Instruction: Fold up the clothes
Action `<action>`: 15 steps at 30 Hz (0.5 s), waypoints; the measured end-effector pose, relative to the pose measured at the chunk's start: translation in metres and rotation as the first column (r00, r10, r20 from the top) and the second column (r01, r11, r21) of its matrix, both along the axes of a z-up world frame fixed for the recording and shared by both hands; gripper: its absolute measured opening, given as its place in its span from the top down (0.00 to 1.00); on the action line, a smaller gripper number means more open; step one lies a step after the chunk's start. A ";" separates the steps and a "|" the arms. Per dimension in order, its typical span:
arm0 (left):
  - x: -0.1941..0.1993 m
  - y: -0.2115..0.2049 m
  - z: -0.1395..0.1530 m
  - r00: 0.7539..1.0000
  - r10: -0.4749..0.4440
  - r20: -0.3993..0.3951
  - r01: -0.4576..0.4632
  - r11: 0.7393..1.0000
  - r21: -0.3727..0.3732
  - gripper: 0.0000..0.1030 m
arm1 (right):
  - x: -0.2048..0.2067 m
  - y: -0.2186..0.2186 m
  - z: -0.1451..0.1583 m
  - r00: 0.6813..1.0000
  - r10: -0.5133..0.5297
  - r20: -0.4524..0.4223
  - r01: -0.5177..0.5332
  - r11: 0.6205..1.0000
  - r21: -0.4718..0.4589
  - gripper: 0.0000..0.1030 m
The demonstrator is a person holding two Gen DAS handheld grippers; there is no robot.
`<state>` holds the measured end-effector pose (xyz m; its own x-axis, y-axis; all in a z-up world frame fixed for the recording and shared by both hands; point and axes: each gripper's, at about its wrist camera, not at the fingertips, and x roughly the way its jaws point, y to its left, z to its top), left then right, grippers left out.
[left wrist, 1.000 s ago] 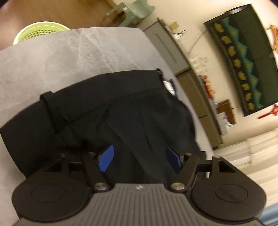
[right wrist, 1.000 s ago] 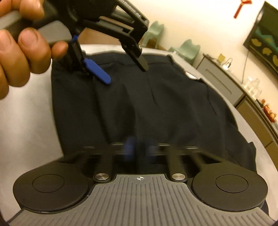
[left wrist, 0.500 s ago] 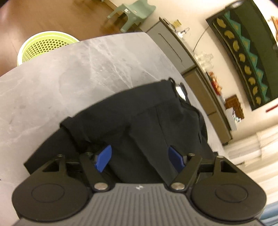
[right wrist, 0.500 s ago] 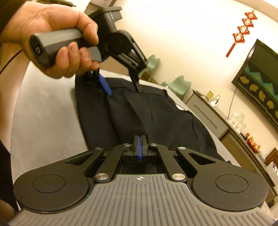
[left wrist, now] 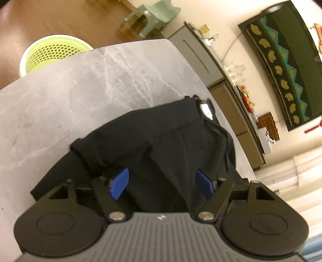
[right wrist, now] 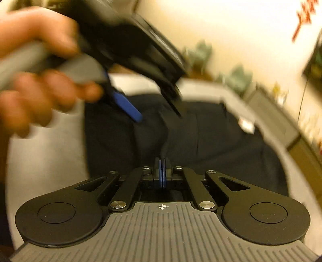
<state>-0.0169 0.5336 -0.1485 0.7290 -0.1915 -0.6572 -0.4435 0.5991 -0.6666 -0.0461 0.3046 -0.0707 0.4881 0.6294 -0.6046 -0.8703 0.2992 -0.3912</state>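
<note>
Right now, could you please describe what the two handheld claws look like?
Both match: a ribbed grey body, black linkage arms with silver pivot screws, round black discs at each side, blue finger pads. The left claw shows a small white mark; the right claw a white crosshair. The hand grips a grey handle.

I am working in what looks like a home living or dining room: a grey marble-patterned table (left wrist: pixel 104 84) stands on wooden flooring (left wrist: pixel 60 18), with small green plastic chairs (left wrist: pixel 155 17), a lime-green mesh basket (left wrist: pixel 50 52), a low sideboard (left wrist: pixel 203 58) crowded with glassware, and a framed wall hanging (left wrist: pixel 285 66).
</note>
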 end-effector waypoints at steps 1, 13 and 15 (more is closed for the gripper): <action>0.001 -0.001 -0.001 1.000 -0.006 -0.005 0.006 1.000 0.006 0.27 | -0.013 -0.003 0.000 0.998 0.018 0.063 -0.018 1.000 0.005 1.00; -0.069 0.003 0.017 0.993 0.044 0.113 -0.050 0.997 0.052 0.99 | -0.069 -0.077 -0.003 0.992 -0.053 0.117 0.037 0.990 0.140 0.54; -0.069 0.012 0.005 0.996 0.055 0.077 -0.056 0.998 0.022 0.99 | -0.070 -0.115 -0.013 0.986 -0.144 0.079 0.133 0.982 0.134 0.53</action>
